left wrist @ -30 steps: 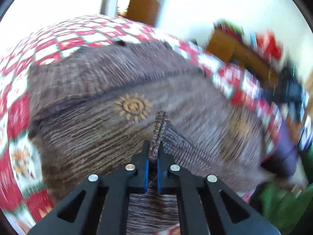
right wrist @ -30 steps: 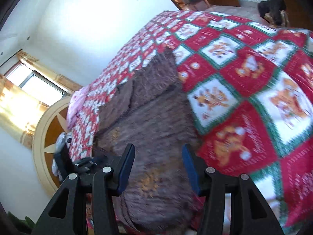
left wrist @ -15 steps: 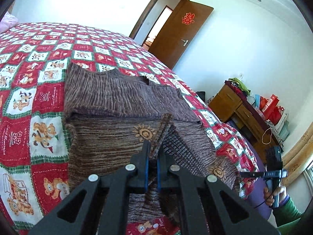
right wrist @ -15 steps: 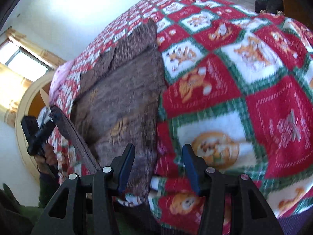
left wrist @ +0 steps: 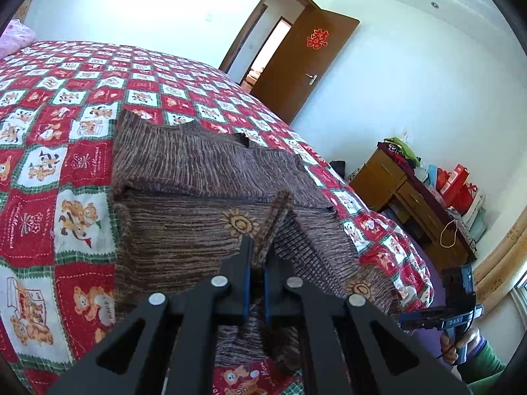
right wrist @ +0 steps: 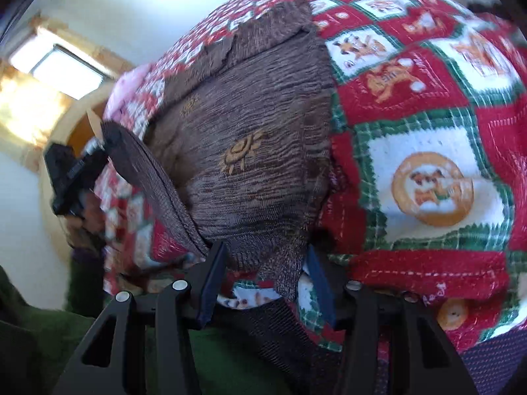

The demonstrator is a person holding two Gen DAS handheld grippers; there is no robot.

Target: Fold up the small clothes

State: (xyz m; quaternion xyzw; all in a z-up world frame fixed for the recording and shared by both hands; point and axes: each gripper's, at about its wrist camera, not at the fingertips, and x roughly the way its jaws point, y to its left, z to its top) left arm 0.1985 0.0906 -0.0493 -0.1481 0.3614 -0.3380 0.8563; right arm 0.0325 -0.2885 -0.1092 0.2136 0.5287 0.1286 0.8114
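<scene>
We count one brown knit garment (left wrist: 184,204), spread ahead of the left gripper's (left wrist: 256,256) fingers on one red-and-white checked blanket (left wrist: 56,105). Two grippers show — the left gripper and the right gripper (right wrist: 265,276). On the garment we see two gold sun motifs from the left view — one just beyond the fingertips (left wrist: 239,223), another to their right (left wrist: 358,287). Past them stands one brown door (left wrist: 306,65).

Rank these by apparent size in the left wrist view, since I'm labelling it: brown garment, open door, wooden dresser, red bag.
1. brown garment, though nearness inflates it
2. open door
3. wooden dresser
4. red bag
</scene>
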